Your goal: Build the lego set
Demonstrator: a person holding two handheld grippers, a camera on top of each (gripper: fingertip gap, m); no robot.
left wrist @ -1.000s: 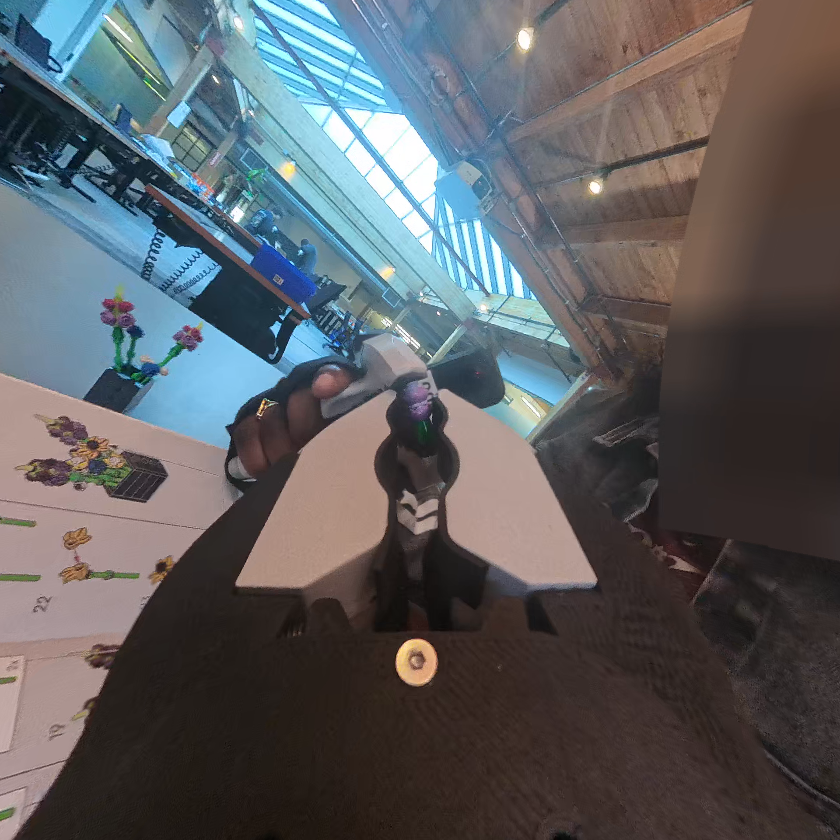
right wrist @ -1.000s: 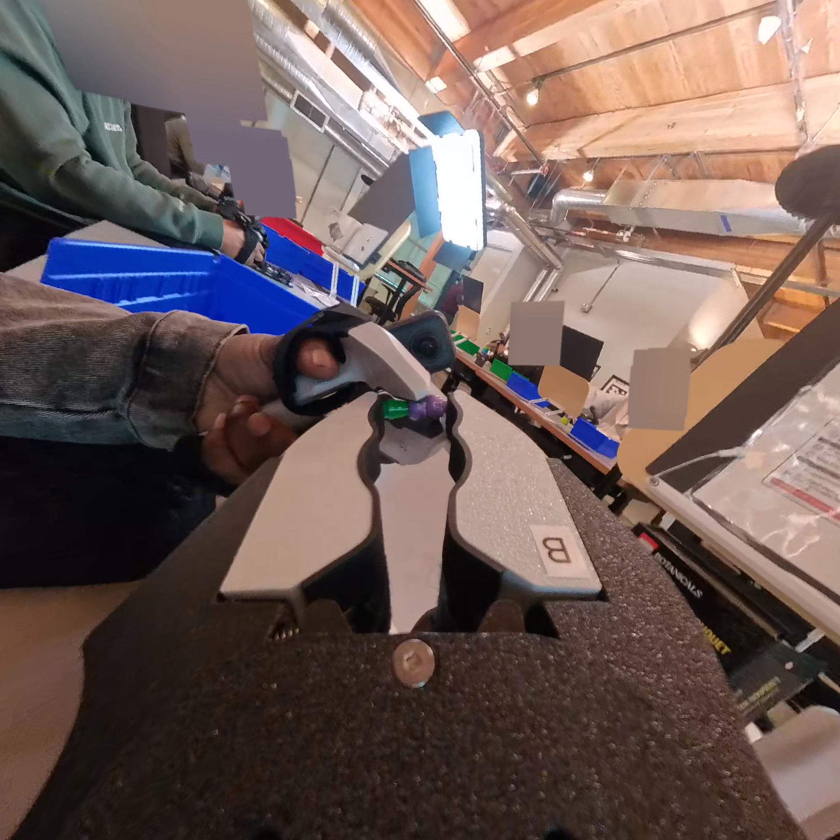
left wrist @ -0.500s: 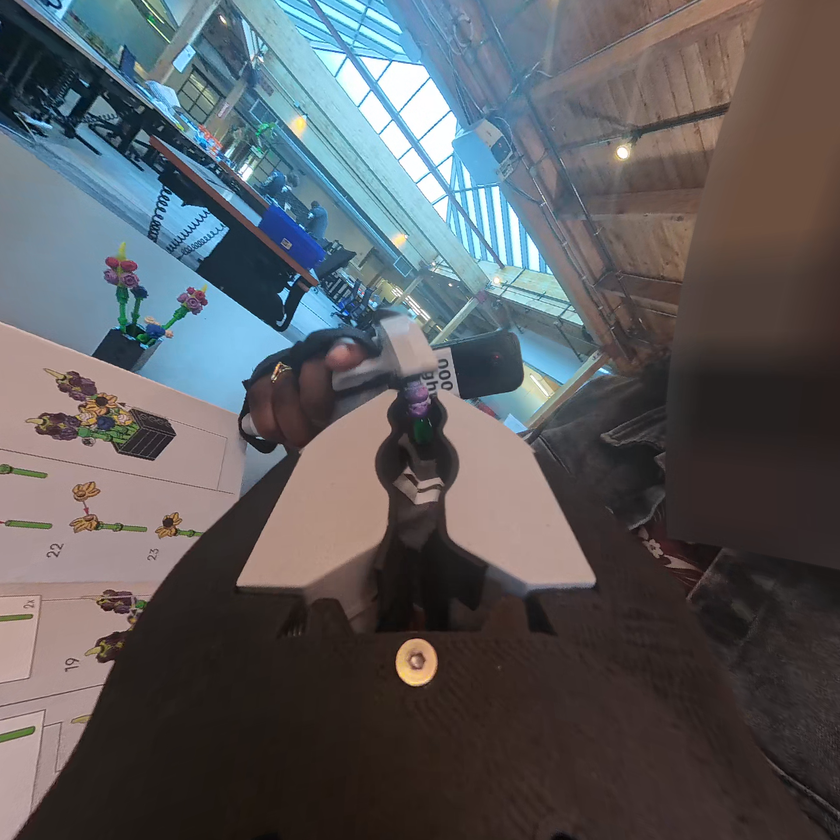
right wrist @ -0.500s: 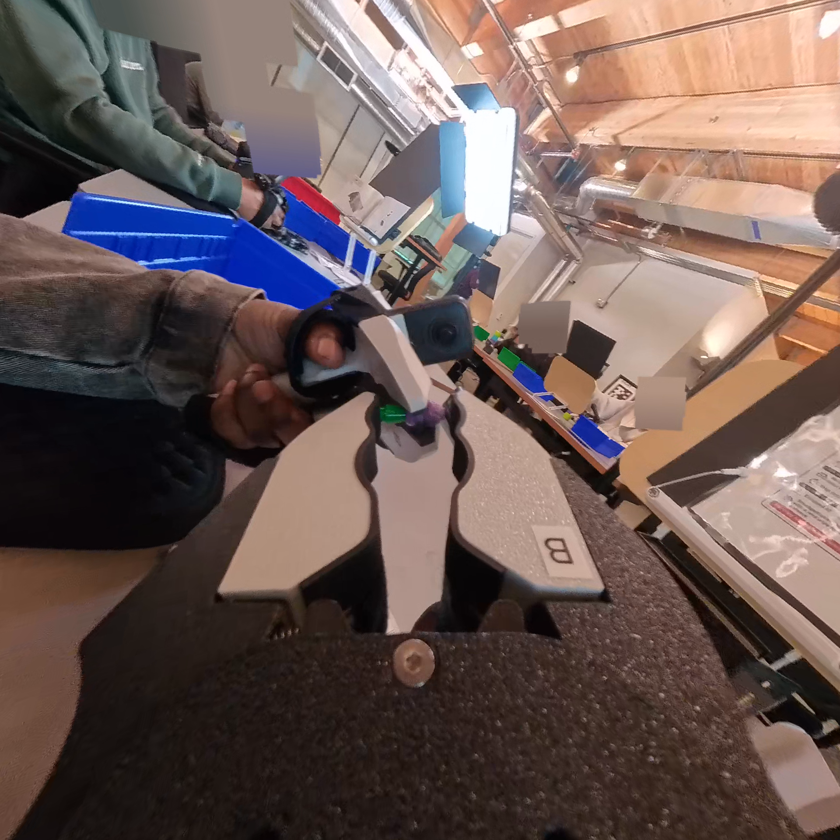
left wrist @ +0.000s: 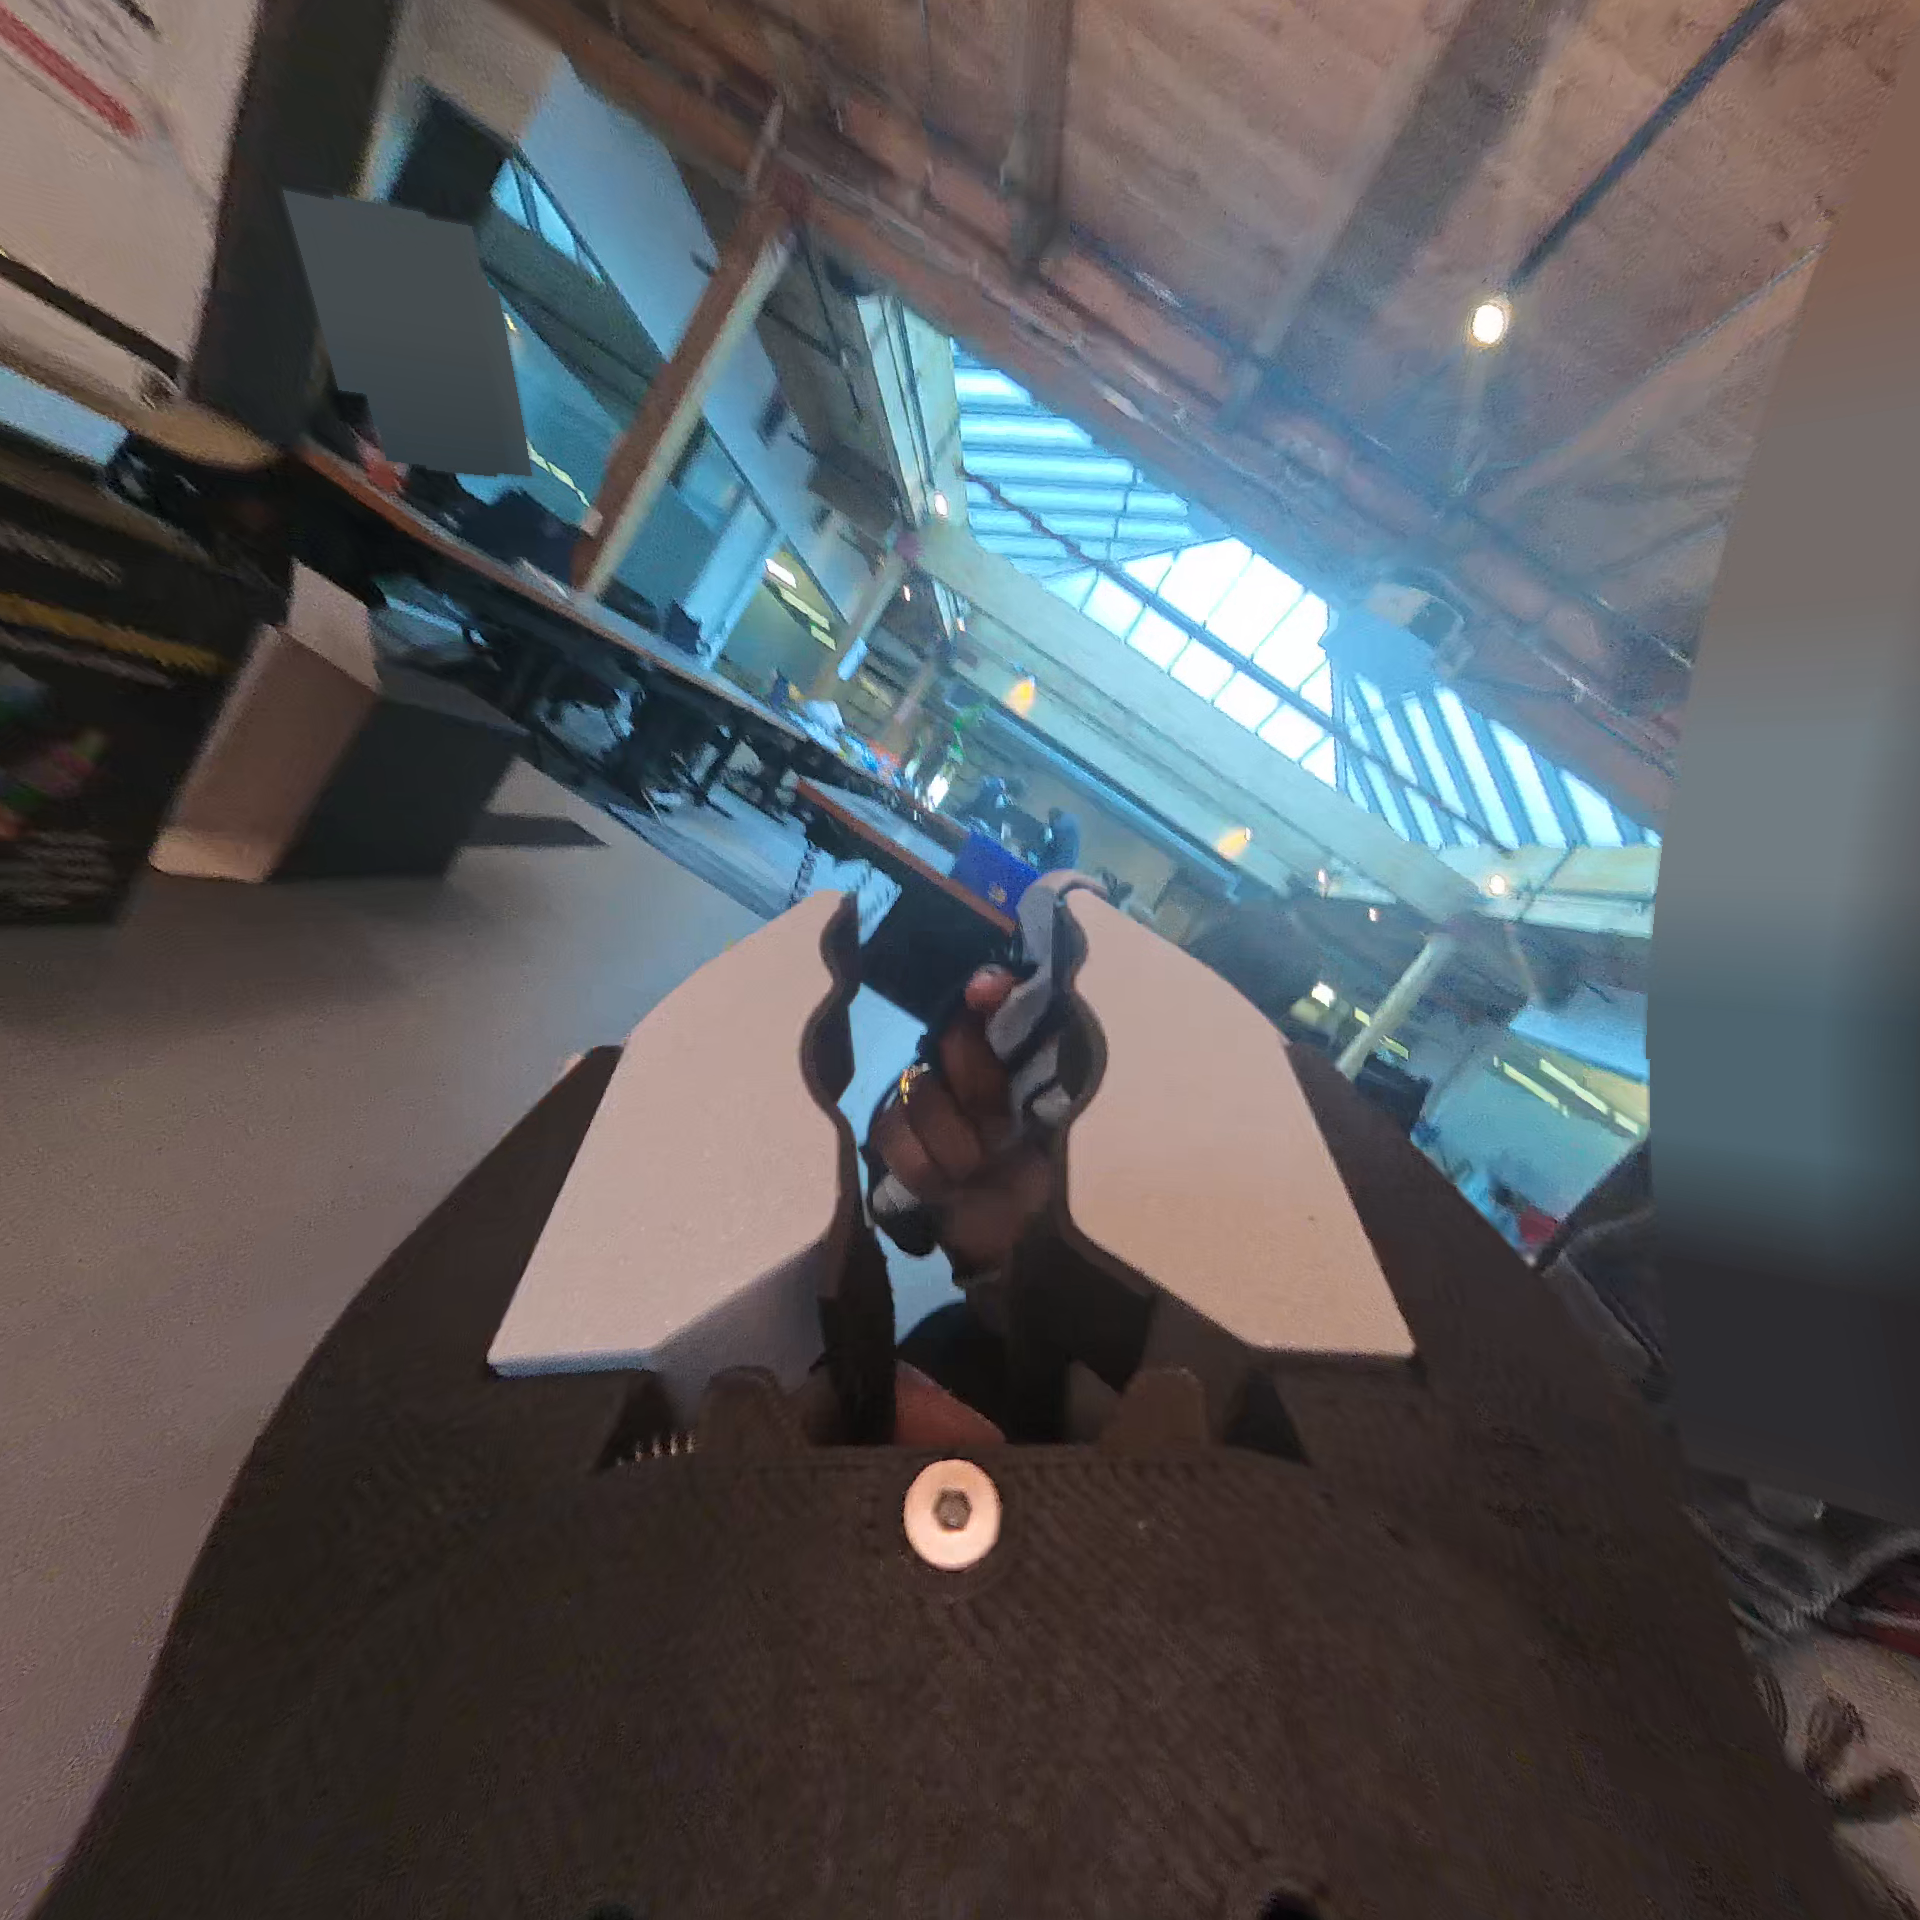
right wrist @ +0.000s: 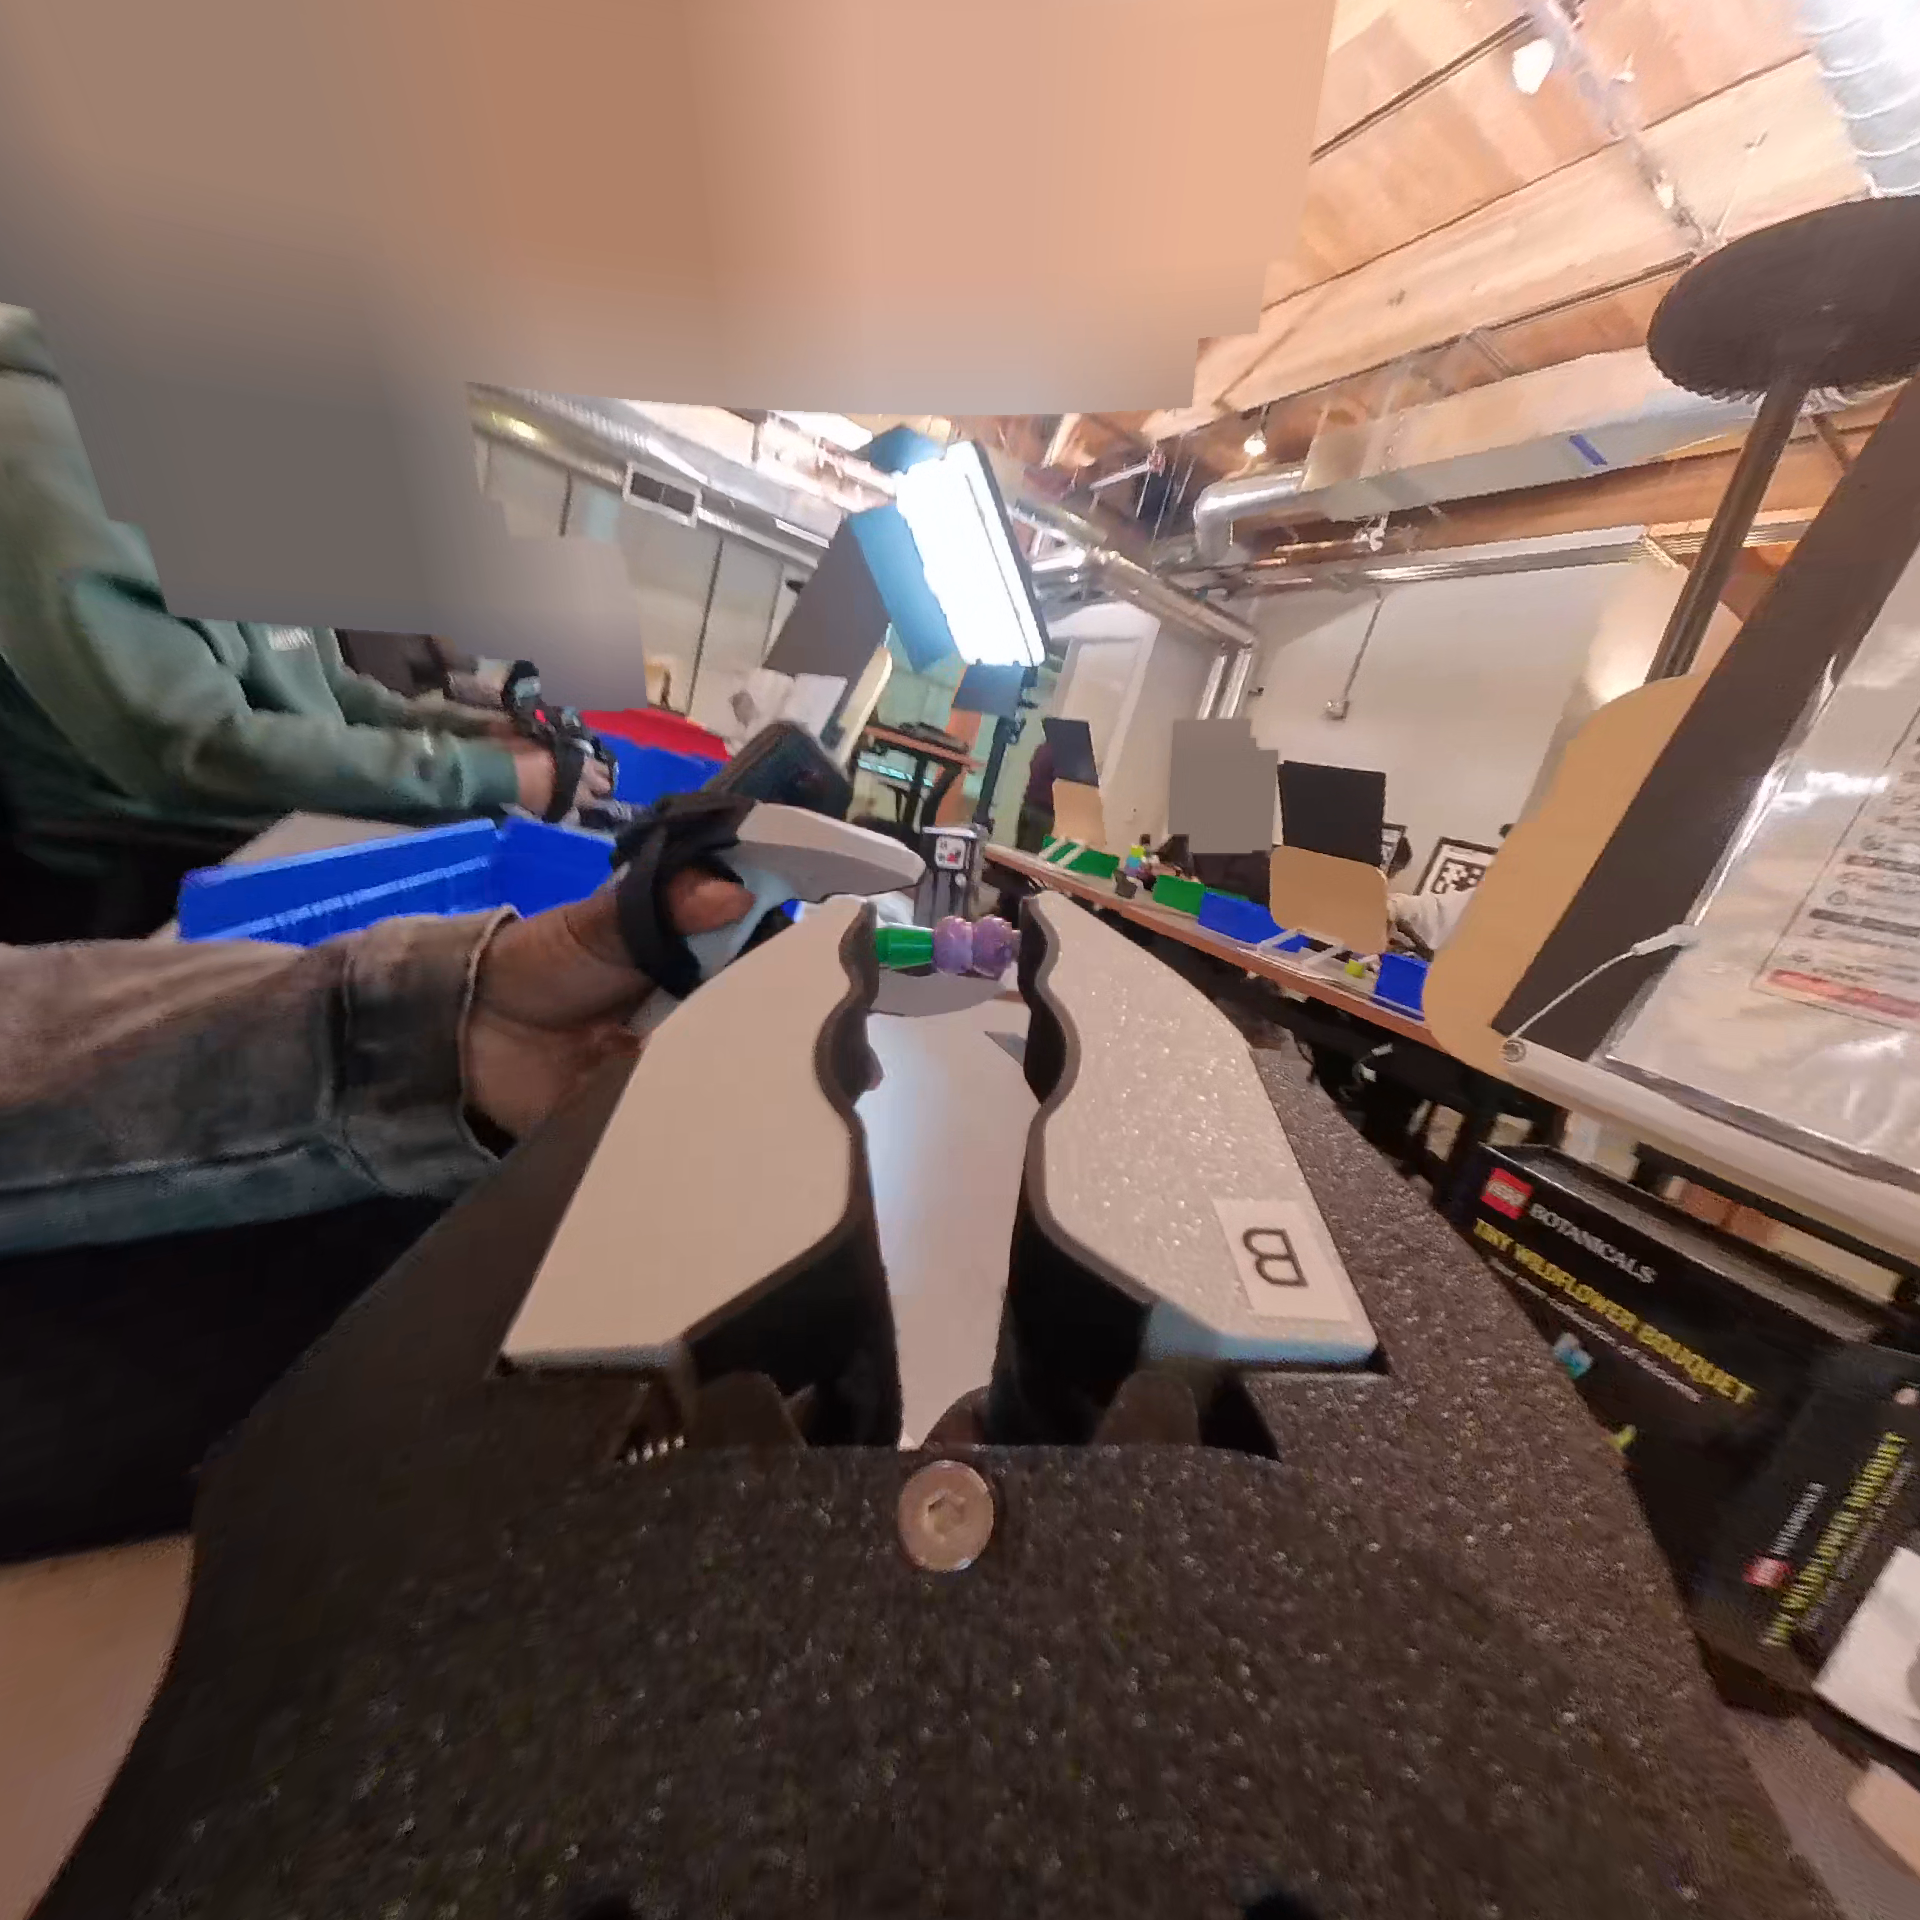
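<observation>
My right gripper (right wrist: 945,912) is shut on a small lego flower piece (right wrist: 971,940), a green stem with purple blossoms that lies crosswise between its fingertips. My left gripper (left wrist: 956,914) is open and empty, its jaws wide apart. In the right wrist view one of its grey fingers (right wrist: 831,862) sits just above and left of the flower, and another curves below it. In the left wrist view the hand holding the right gripper (left wrist: 966,1132) shows through the gap. The flower is hidden there.
A blue bin (right wrist: 395,883) and a person's green sleeve (right wrist: 260,717) are at the left. The black lego box (right wrist: 1621,1309) and a laminated sheet on a stand (right wrist: 1818,883) are at the right. The grey table (left wrist: 312,1091) lies below. Left tips to right tips: about 5 cm.
My left gripper has opened and let go of the flower piece, and it has swung so the instruction sheet is out of view. My right gripper still holds the piece.
</observation>
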